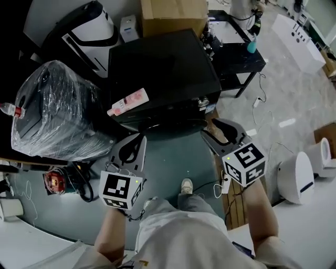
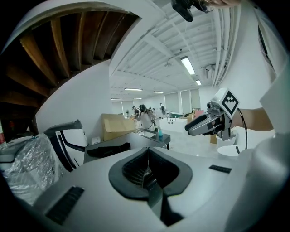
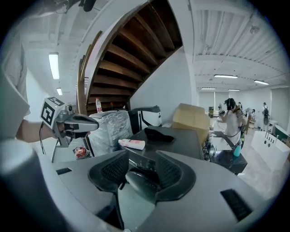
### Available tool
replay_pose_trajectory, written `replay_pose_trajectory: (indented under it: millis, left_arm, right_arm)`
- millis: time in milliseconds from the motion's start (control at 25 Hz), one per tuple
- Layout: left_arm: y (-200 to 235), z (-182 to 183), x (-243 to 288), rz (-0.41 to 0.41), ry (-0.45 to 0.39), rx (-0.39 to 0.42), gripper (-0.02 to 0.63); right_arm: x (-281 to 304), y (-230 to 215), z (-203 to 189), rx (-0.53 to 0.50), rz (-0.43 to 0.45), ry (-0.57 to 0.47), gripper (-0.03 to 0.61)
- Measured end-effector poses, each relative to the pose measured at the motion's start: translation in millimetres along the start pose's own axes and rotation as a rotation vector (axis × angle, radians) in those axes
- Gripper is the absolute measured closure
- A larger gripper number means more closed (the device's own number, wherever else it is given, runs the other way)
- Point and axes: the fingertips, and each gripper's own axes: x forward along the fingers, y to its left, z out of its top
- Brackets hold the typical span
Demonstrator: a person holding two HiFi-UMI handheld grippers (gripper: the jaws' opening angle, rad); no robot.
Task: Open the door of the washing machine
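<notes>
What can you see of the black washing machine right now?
The washing machine is a black, glossy, box-shaped unit standing on the floor, seen from above. A pink tube and a dark item lie on its top. A cardboard box stands behind it. Its front is barely visible, so the door's state is unclear.

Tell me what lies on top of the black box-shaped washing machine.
A pink-and-white plastic bottle lies on its side near the front edge; a black crumpled item lies further back. What it covers is hidden.

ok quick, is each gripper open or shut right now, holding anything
left gripper: shut, nothing between its jaws
right gripper: open, holding nothing, facing the washing machine
</notes>
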Motion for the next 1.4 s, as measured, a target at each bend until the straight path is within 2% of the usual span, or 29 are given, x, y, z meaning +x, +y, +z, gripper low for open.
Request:
replay_pose_trajectory:
  millis: [200, 360, 520, 800, 1080, 1400]
  left_arm:
    - [10, -26, 13, 0.047, 0.069, 0.000, 0.591]
    - [20, -47, 22, 0.059, 0.100, -0.032, 0.591]
    - [32, -67, 30, 0.058, 0.131, -0.054, 0.591]
    - [51, -110, 52, 0.016, 0.209, -0.106, 0.591]
    - [66, -152, 76, -0.017, 0.261, -0.139, 0.591]
    - [79, -200, 97, -0.046, 0.320, -0.145, 0.591]
  right_arm:
    - [44, -4, -21, -0.064, 0.066, 0.104, 0.356]
    - [78, -5, -43, -0.131, 0.082, 0.198, 0.348]
    - [110, -3, -66, -0.153, 0.116, 0.277, 0.347]
    - [158, 1, -97, -0.124, 0.187, 0.384, 0.347]
    - [204, -9, -139, -0.196, 0.169, 0.500, 0.347]
    - [247, -6, -183, -0.245, 0.197, 0.585, 0.347]
